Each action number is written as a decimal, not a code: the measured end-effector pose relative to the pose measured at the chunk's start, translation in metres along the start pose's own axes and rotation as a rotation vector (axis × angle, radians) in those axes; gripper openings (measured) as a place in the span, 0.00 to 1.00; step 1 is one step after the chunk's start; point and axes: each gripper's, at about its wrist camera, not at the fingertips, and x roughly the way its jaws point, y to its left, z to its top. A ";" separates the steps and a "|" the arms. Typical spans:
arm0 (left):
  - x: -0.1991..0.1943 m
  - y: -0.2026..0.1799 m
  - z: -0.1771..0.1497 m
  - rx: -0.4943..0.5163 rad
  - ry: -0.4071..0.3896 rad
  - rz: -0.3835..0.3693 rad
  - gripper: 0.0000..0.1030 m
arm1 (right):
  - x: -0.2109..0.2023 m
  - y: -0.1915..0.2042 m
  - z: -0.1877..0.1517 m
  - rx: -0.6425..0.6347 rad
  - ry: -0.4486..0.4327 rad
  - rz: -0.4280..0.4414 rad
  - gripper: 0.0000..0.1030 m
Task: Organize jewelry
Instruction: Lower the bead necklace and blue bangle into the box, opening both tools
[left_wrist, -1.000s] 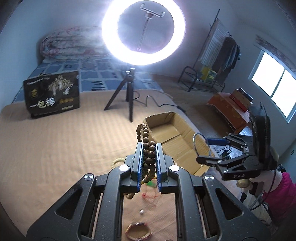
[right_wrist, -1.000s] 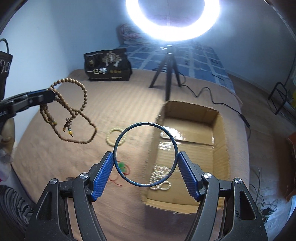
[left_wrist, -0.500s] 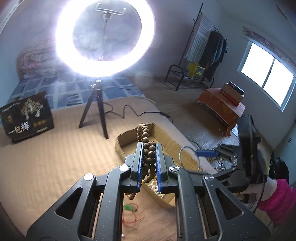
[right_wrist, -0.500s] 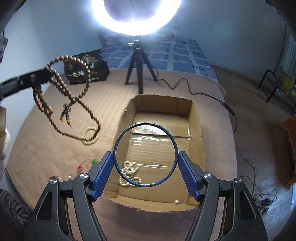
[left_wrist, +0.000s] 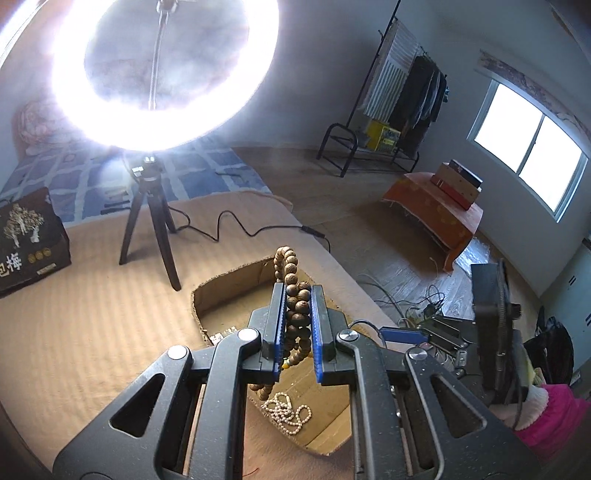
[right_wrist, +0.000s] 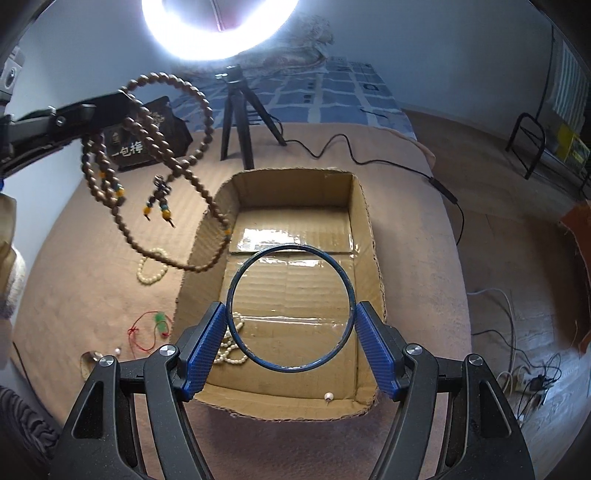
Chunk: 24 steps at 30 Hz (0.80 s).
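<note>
Right claw (right_wrist: 291, 334), closed across dark bangle (right_wrist: 291, 307), centred above cardboard box (right_wrist: 364, 229); left claw (left_wrist: 298, 325), clamping wooden bead necklace (right_wrist: 177, 177), upper left, loop over box's left wall.

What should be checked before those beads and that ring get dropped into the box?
1. Left gripper clamps the beads: ok.
2. Right gripper clamps the ring across its width: ok.
3. Ring over the box: ok.
4. Beads fully over the box: not ok; in the right view most of the loop hangs outside the left wall.
5. Room on the box floor: ok; only a pearl strand and one pearl lie there.
</note>
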 end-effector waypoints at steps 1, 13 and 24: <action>0.004 0.001 -0.001 -0.005 0.007 0.000 0.10 | 0.002 -0.001 -0.001 0.004 0.003 0.001 0.69; 0.052 0.005 -0.020 -0.004 0.098 0.037 0.10 | 0.028 -0.008 -0.011 0.017 0.045 -0.017 0.69; 0.074 0.000 -0.033 0.009 0.172 0.069 0.10 | 0.041 -0.009 -0.016 0.010 0.079 -0.026 0.69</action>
